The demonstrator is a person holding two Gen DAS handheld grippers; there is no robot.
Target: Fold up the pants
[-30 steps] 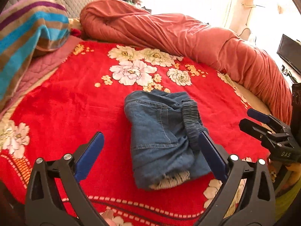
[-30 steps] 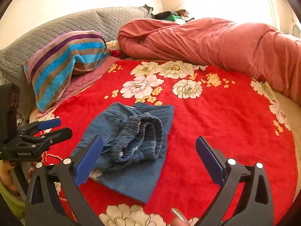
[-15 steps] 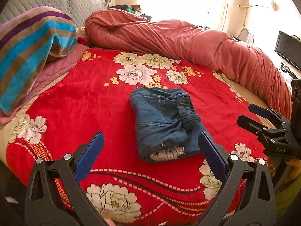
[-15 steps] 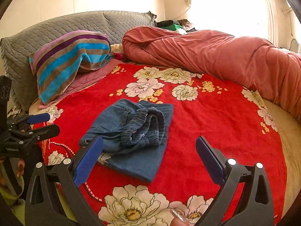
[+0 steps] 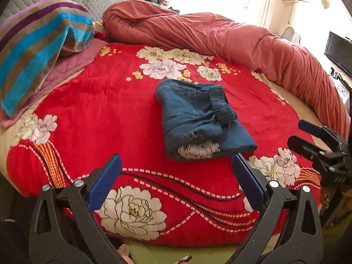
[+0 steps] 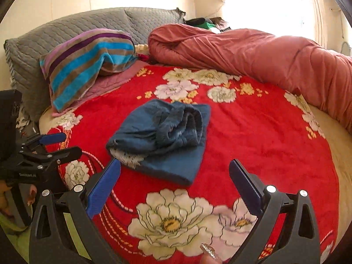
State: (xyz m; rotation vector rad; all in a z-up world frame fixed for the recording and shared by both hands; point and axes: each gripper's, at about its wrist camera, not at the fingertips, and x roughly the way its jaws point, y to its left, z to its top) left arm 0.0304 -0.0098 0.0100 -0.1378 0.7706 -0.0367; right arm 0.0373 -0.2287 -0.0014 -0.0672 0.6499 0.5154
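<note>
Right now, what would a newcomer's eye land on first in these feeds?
The folded blue pants lying mid-bed on the bright red floral blanket. Behind them a rust-coloured duvet is bunched along the far edge, and both grippers, left and right, hang open, empty.

One folded pants (image 5: 198, 118); two claws (image 5: 176, 176) (image 6: 175, 175); one duvet (image 5: 220, 37).

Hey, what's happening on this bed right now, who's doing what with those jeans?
A person is holding a two-finger gripper in each hand, working on folding pants. The blue denim pants lie folded into a compact bundle on the red floral blanket. Neither tool touches them: the left gripper and the right gripper are both open and hover on the near side of the bundle. The fold looks finished.
</note>
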